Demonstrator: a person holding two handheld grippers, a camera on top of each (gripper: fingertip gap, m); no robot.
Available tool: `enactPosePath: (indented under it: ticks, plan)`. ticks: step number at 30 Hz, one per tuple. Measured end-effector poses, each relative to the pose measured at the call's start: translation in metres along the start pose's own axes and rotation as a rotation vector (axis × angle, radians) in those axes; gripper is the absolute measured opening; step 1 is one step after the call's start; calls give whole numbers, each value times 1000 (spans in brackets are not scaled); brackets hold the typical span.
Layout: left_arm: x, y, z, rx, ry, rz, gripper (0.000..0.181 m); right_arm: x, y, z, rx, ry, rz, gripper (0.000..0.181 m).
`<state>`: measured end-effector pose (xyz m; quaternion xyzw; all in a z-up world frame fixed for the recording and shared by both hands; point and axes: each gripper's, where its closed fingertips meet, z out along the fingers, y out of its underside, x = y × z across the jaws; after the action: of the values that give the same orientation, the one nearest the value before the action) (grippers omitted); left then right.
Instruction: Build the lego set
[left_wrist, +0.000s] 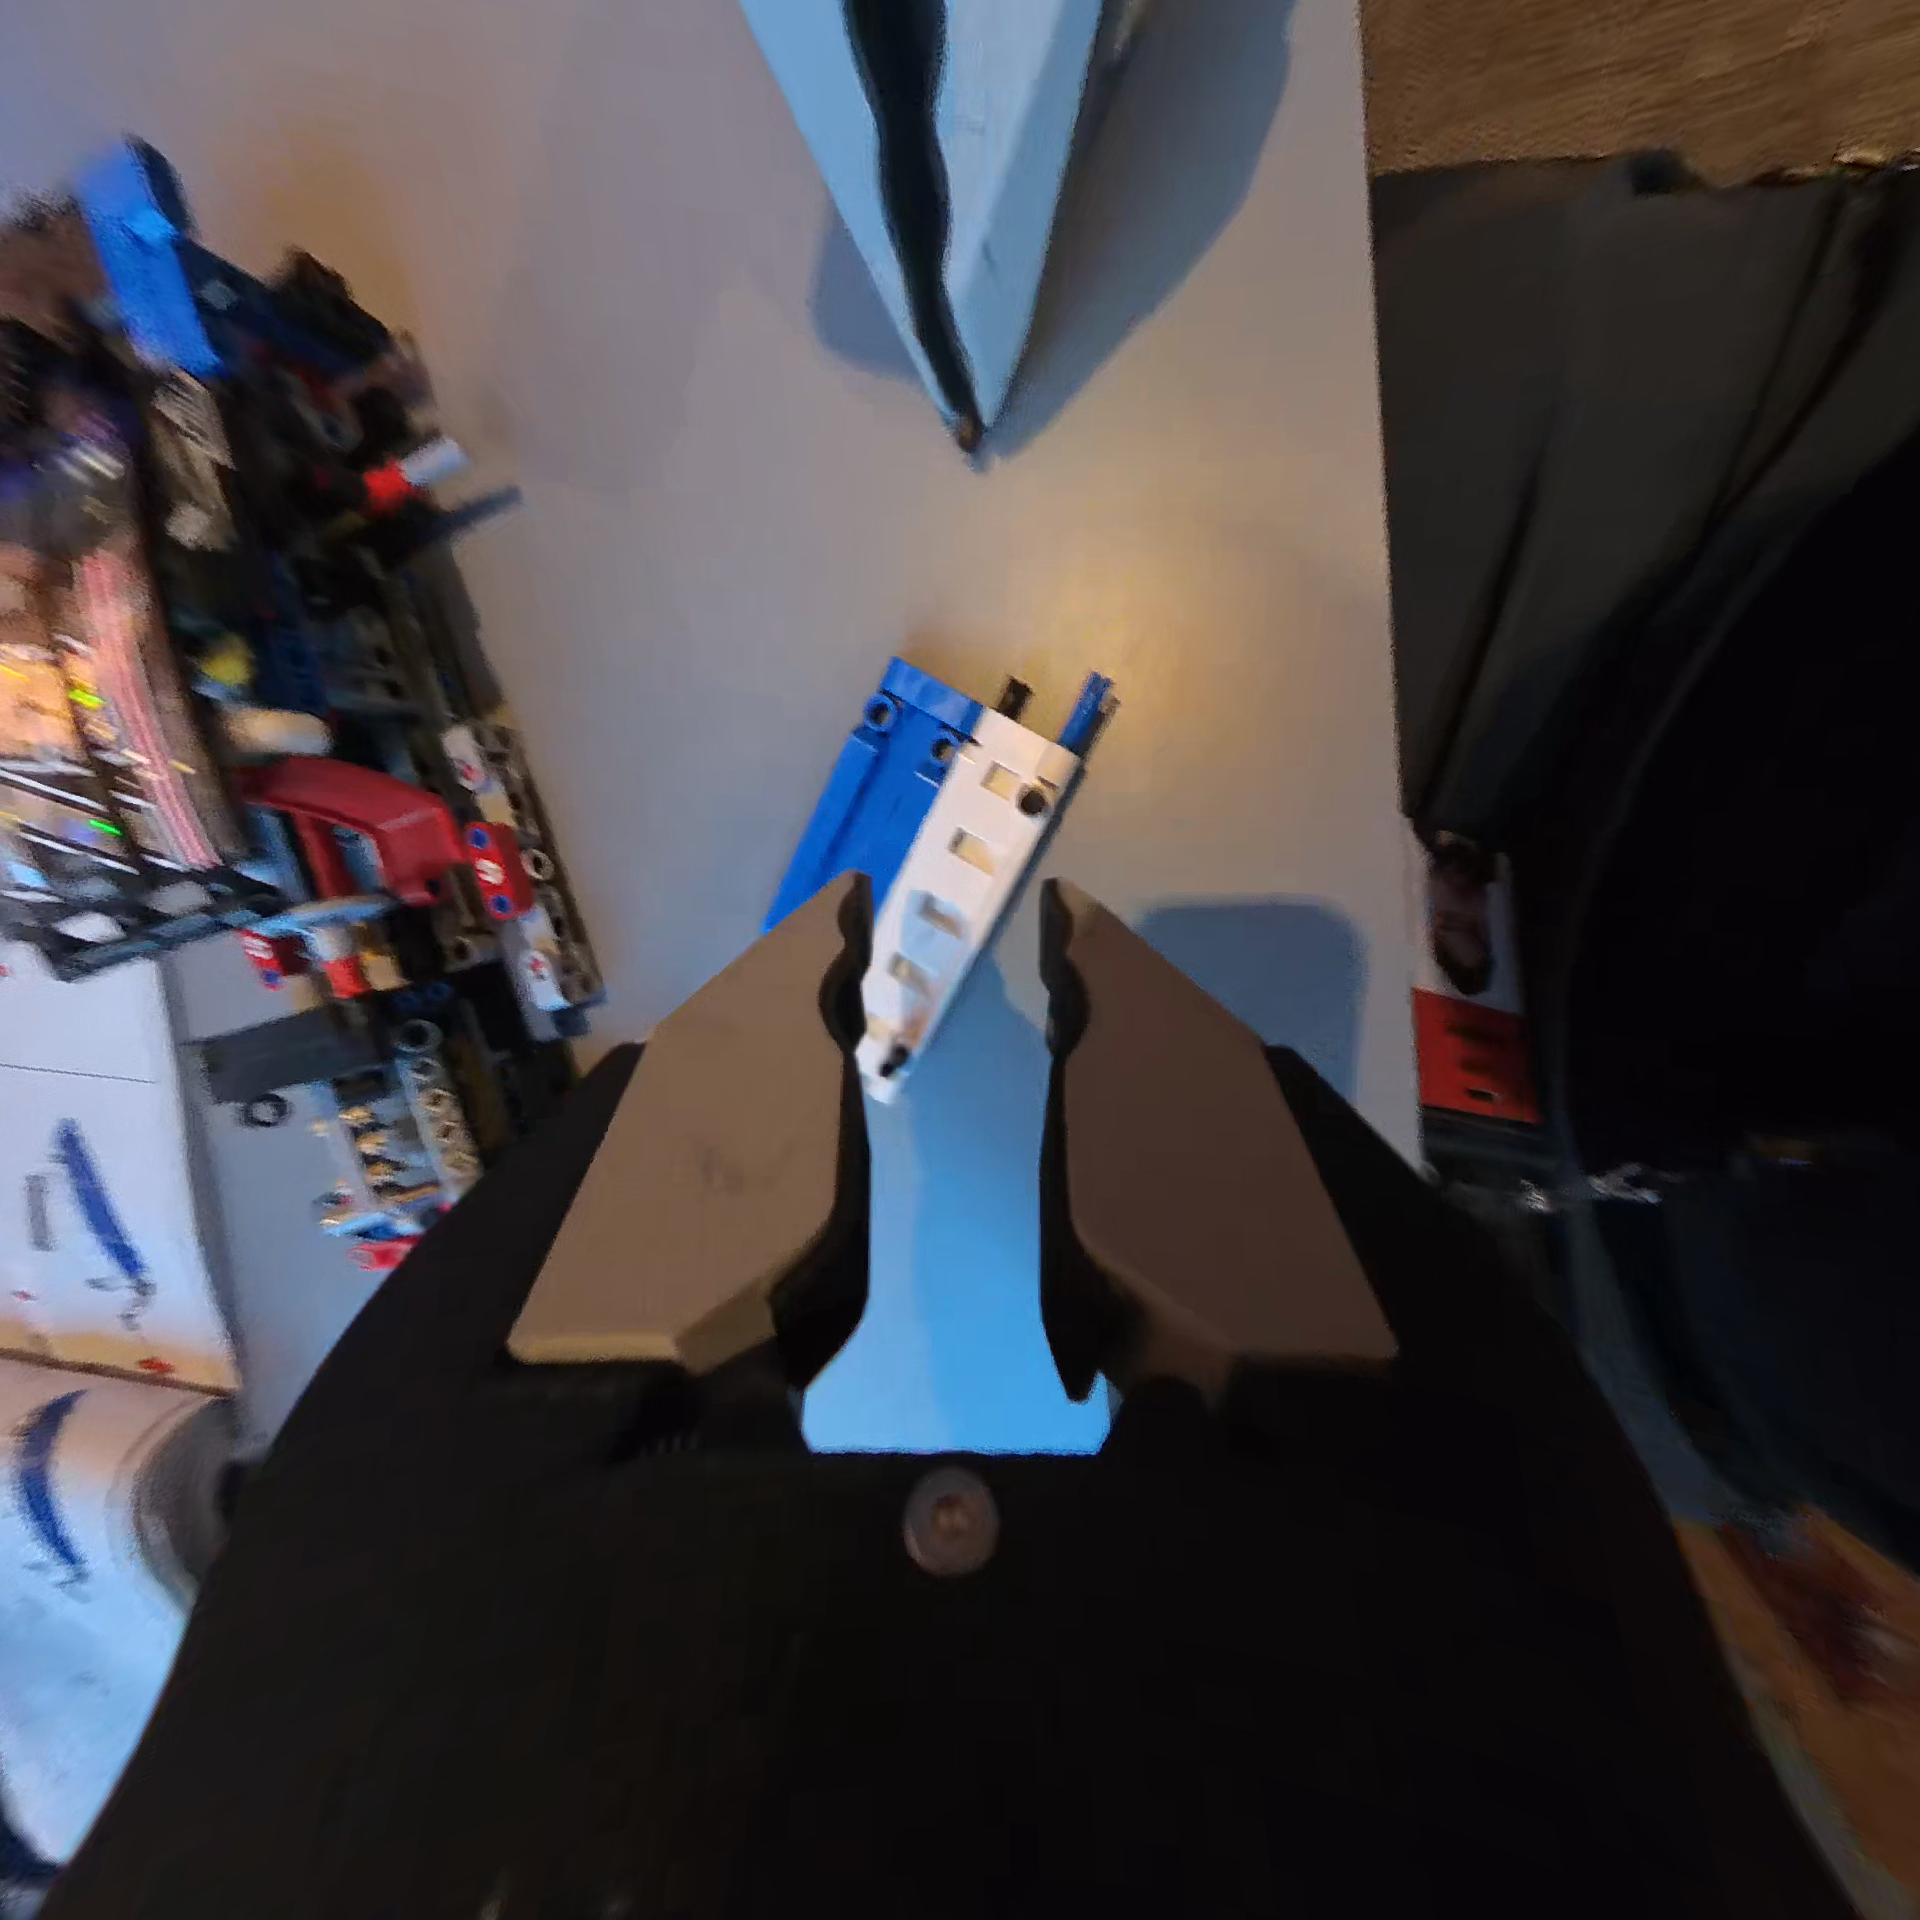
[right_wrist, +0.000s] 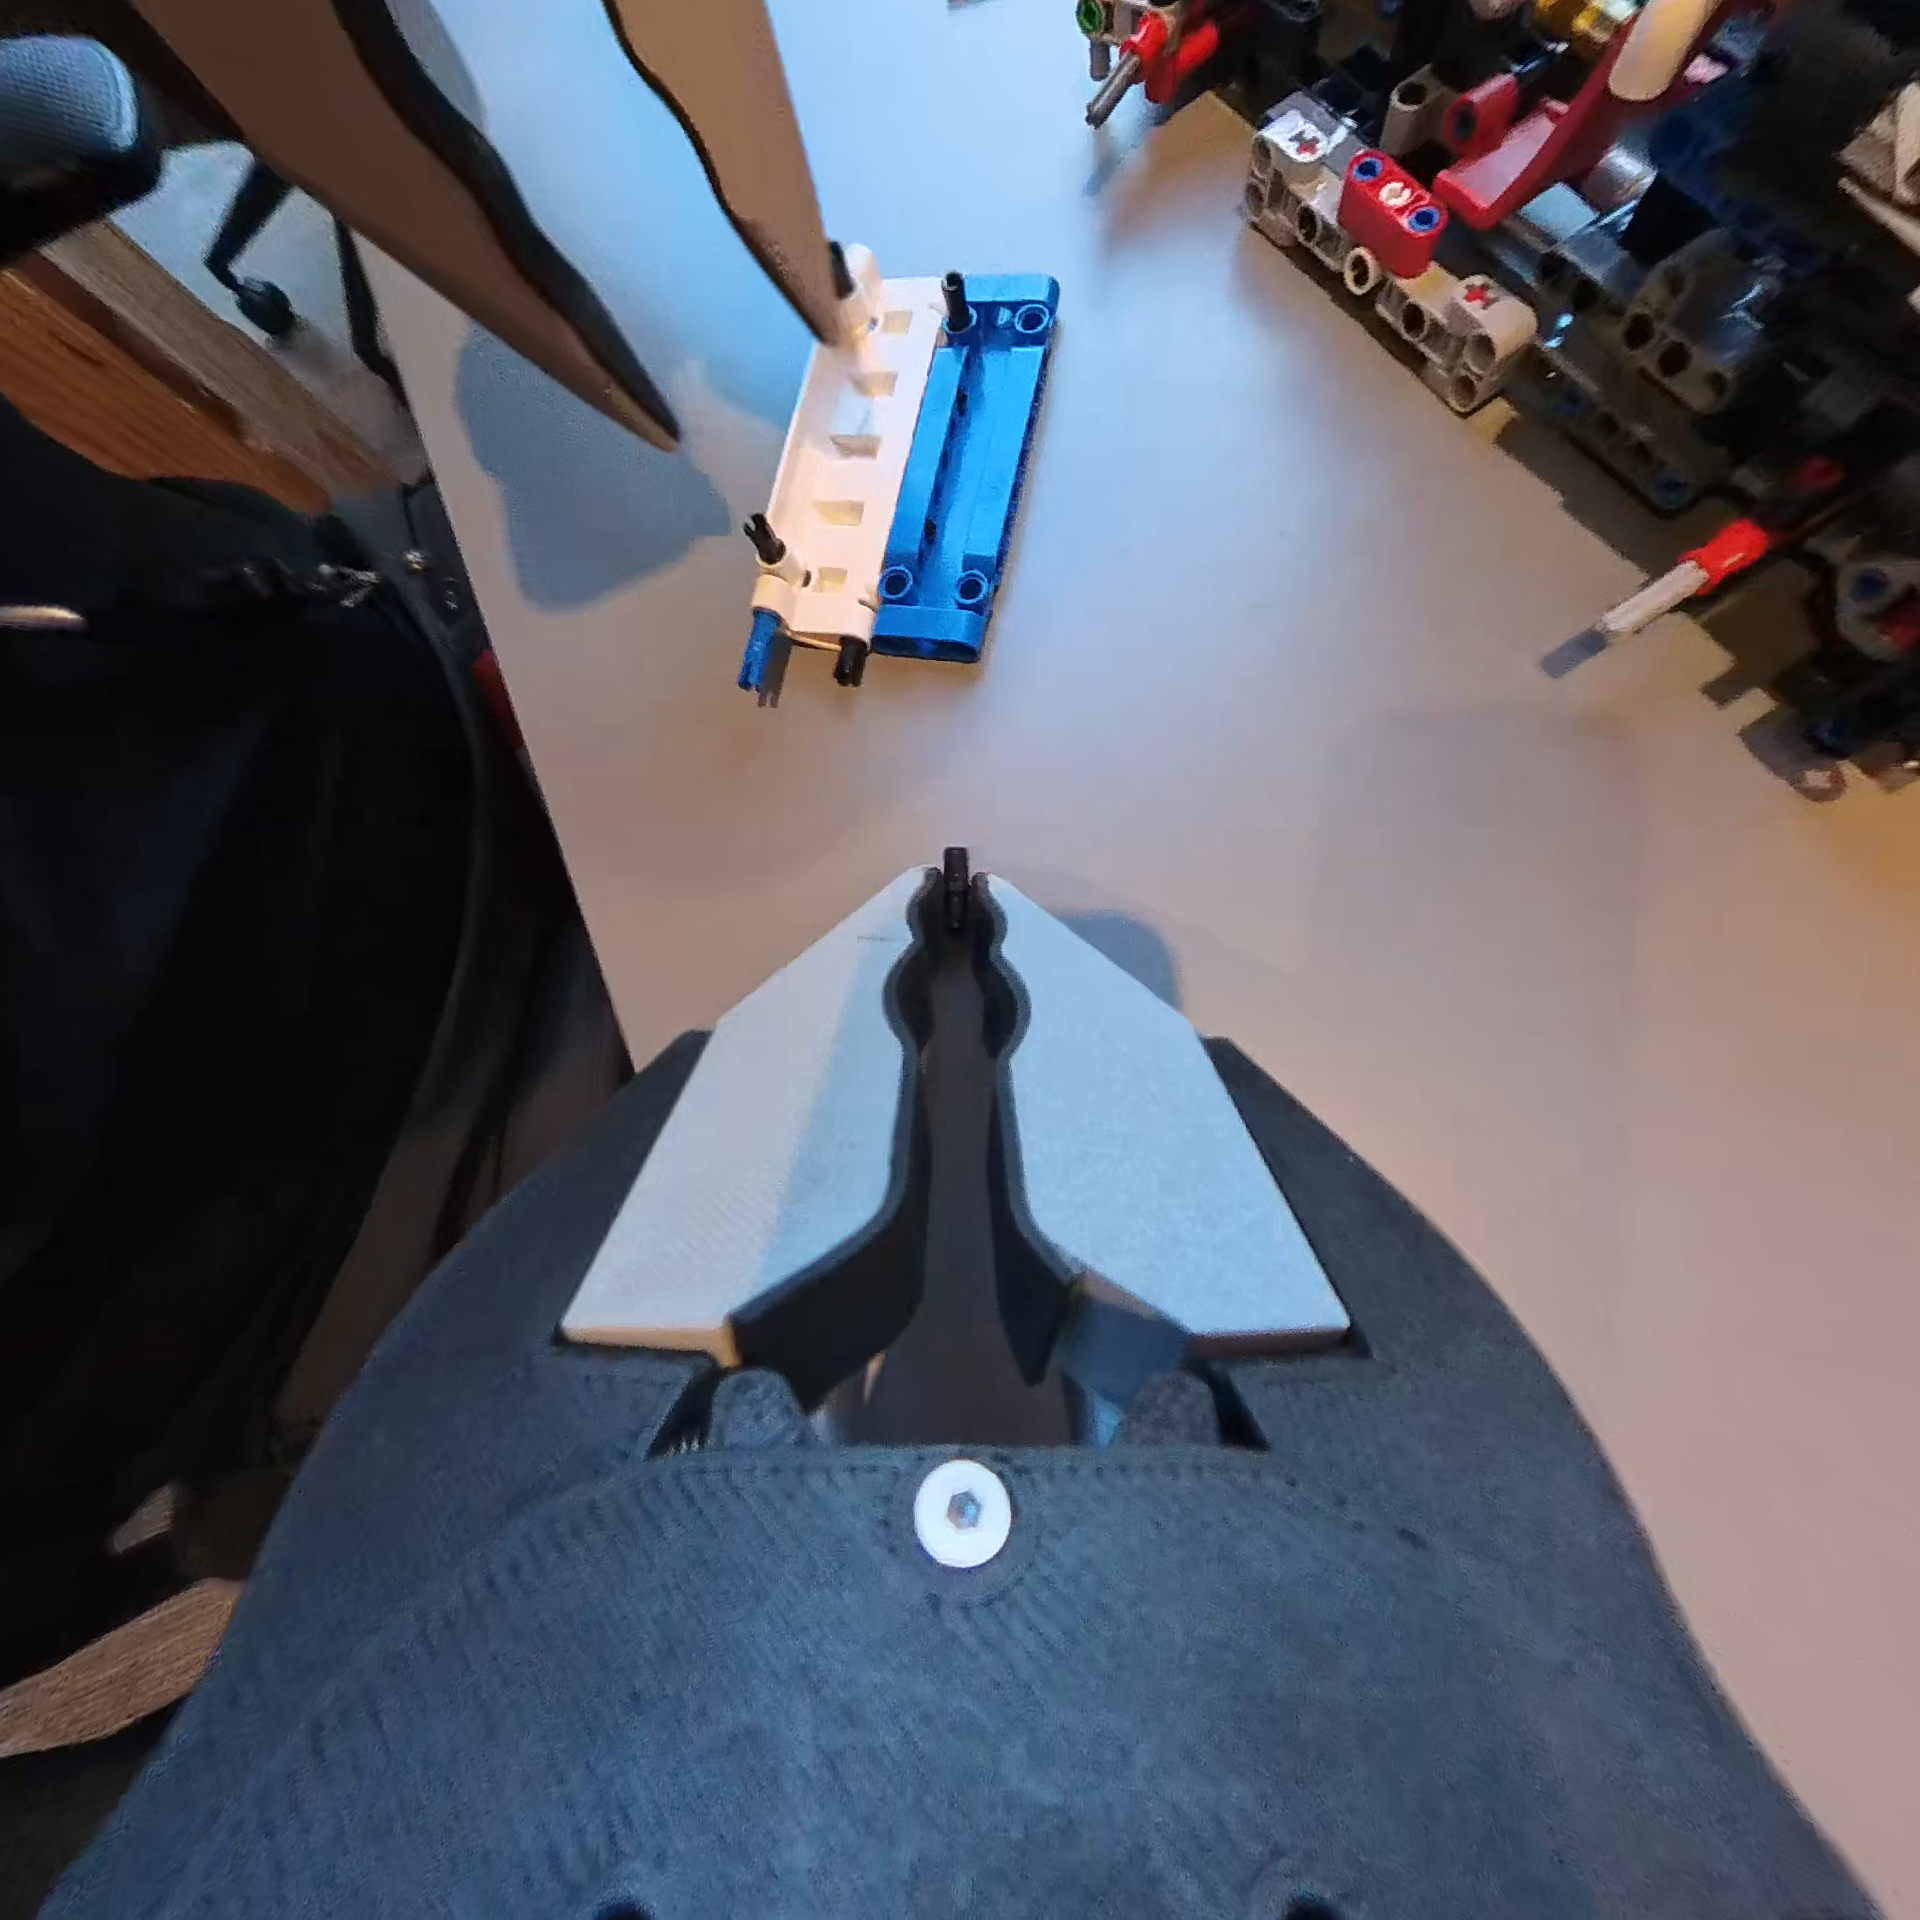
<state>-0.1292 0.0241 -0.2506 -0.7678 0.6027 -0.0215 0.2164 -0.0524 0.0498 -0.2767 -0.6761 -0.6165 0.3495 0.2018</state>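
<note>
The left claw (left_wrist: 951, 935) gapes wide over the white-and-blue panel (left_wrist: 940, 831) at frame centre, one fingertip touching its white end. The right claw (right_wrist: 956, 883) is closed on a small black pin (right_wrist: 954, 878) above the table (right_wrist: 1299, 831).

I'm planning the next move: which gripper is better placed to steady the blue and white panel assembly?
Left. The left gripper is open right at the white panel, while the right gripper is shut on a black pin, farther off.
</note>
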Motion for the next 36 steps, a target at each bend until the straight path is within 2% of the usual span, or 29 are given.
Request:
enactPosePath:
  ticks: [2, 5, 7, 9, 13, 16, 18, 25, 28, 30, 33, 36]
  plan:
    - [-8, -14, 3, 48, -67, 51, 29, -7, -12, -5, 66, -69, 72, 2]
    - [-1, -43, 8, 193, -99, 190, 27, -16, -32, -16, 170, -214, 220, 2]
    - [-16, -56, 7, 266, -248, 274, 17, -17, -37, -19, 200, -282, 309, 1]
    - [-17, -60, 8, 293, -286, 322, 17, -17, -39, -20, 219, -347, 394, 2]
    - [-9, -64, 18, 316, -240, 317, 23, -16, -41, -19, 247, -422, 488, 2]
    - [-10, -64, 22, 308, -254, 334, 19, -16, -38, -15, 225, -429, 492, 2]
    - [-8, -66, 22, 326, -258, 344, 7, -17, -39, -13, 223, -437, 498, 2]
    - [-11, -61, 32, 296, -314, 383, 2, -14, -38, -5, 200, -449, 521, 2]
    - [-12, -57, 35, 280, -298, 350, 2, -12, -38, -2, 203, -418, 481, 2]
    - [-15, -55, 37, 272, -277, 309, 1, -10, -39, -2, 208, -351, 385, 4]
    - [-17, -51, 39, 291, -225, 243, 2, -14, -40, -5, 220, -225, 134, 23]
    - [-16, -48, 39, 311, -175, 206, 1, -8, -40, -5, 208, -16, -118, 23]
